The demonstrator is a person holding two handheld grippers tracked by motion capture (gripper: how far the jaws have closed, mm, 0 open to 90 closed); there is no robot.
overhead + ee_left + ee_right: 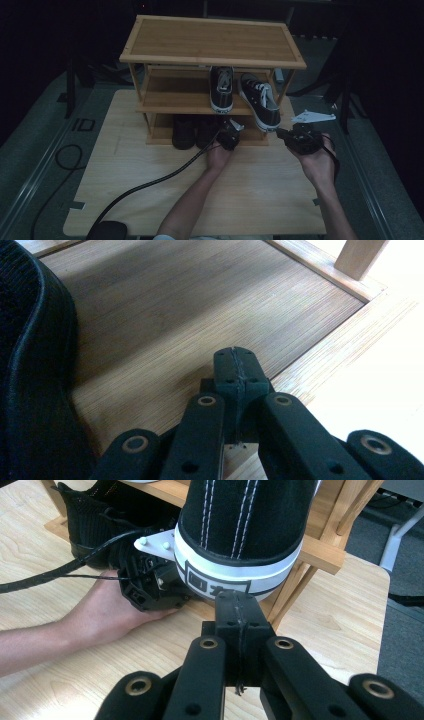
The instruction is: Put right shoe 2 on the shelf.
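A three-tier wooden shoe rack [210, 42] stands on the table. Two black-and-white sneakers sit on its middle shelf: one straight [221, 87], the other [261, 102] angled with its heel jutting over the front edge. A pair of black shoes [192, 131] is on the bottom shelf. My left gripper [229, 135] is shut and empty, its tip [235, 357] over the bottom shelf board just right of a black shoe [30, 370]. My right gripper [292, 137] is shut and empty, its tip [236, 602] right at the white-banded heel of the angled sneaker [240, 540]; touching or not, I cannot tell.
A rack post [357, 257] rises at the shelf's corner beyond the left gripper. The left gripper's cable [150, 182] trails across the table [260, 200] toward the front left. The table's right edge [382, 610] lies close to the right gripper.
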